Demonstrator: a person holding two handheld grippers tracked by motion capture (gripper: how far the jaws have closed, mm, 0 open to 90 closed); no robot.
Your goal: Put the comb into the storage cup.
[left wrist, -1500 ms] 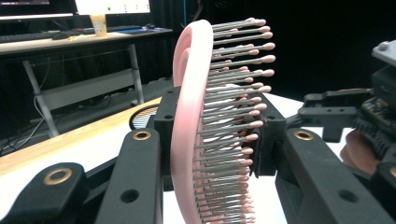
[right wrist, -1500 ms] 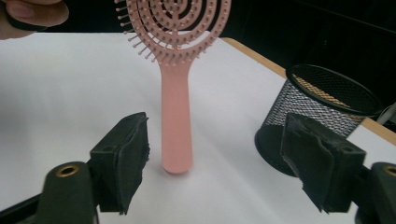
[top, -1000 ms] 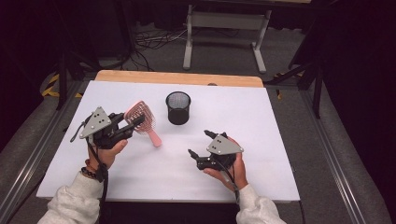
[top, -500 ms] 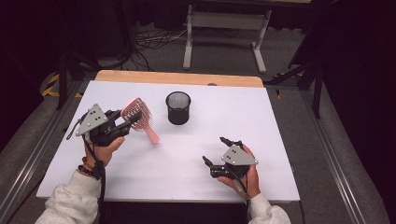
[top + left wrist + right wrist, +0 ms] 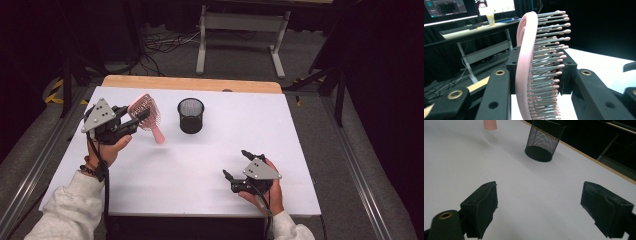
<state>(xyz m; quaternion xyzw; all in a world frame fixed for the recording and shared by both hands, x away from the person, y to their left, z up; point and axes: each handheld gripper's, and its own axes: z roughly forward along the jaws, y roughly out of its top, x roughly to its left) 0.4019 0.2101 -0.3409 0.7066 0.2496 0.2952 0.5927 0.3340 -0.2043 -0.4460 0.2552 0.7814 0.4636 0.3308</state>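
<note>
Overhead, white table w/ wood far edge, dark room behind. Left gripper clenched pink hairbrush beside mesh cup; right gripper gaped, nothing in it.

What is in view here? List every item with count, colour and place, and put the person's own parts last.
hairbrush: one, pink, lifted off the table at left, head clamped in the left tongs.
mesh cup: one, black, upright on the table, right of the hairbrush.
table: one, white top with a wooden far edge.
left tongs: one, black, shut on the hairbrush.
right tongs: one, black, open, near the front right of the table.
</note>
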